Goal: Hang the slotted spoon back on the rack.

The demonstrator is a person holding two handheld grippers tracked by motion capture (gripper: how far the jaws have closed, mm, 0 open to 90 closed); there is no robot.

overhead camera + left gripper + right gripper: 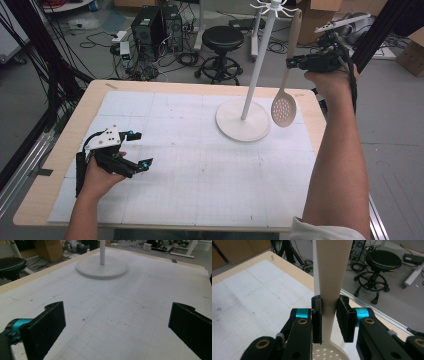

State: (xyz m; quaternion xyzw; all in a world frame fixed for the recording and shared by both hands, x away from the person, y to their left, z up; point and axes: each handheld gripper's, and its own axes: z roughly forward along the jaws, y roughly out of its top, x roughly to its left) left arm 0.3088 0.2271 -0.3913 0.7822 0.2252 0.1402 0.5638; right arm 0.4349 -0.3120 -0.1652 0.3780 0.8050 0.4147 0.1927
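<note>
Right gripper (295,63) raised high on a near-vertical forearm, jaws clamped tight, pointing left. Left gripper (136,149) low, jaws spread wide, hand (100,177) resting.

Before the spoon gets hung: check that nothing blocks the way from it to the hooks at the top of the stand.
Nothing visible does. The right gripper holds the slotted spoon upright beside the stand, and open air lies between its handle and the hooks.

High view above the table (165,90); both gripper views close over it, sharing the stand's base (102,268).
</note>
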